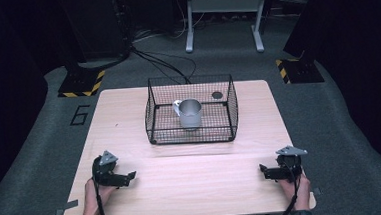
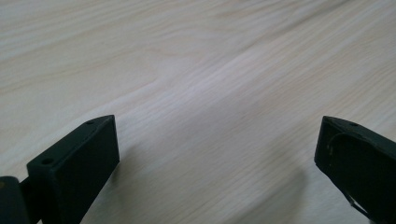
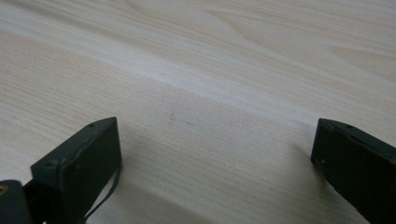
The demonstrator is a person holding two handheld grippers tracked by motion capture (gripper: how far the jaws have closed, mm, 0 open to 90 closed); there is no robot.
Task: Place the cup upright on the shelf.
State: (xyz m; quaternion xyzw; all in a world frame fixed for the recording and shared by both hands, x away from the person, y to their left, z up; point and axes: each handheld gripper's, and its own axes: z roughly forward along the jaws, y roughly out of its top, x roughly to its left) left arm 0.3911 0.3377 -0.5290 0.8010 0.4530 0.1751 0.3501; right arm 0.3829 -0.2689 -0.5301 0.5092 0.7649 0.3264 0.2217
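Both pairs of my fingers stand spread wide with nothing between them but bare wood. My left gripper (image 1: 127, 177) rests low on the table (image 1: 193, 182), its 2 black fingers (image 2: 77, 158) far apart over the pale grain. My right gripper (image 1: 263, 170) mirrors it on the other side, fingers (image 3: 81, 158) just as wide and holding nothing. Well ahead of both, between them and beyond, sits the wire basket (image 1: 192, 135). Inside it stands the metal mug (image 1: 190, 113), upright, handle turned toward my left gripper's side. A small dark disc (image 1: 217, 95) lies behind the mug, nearer my right gripper's side.
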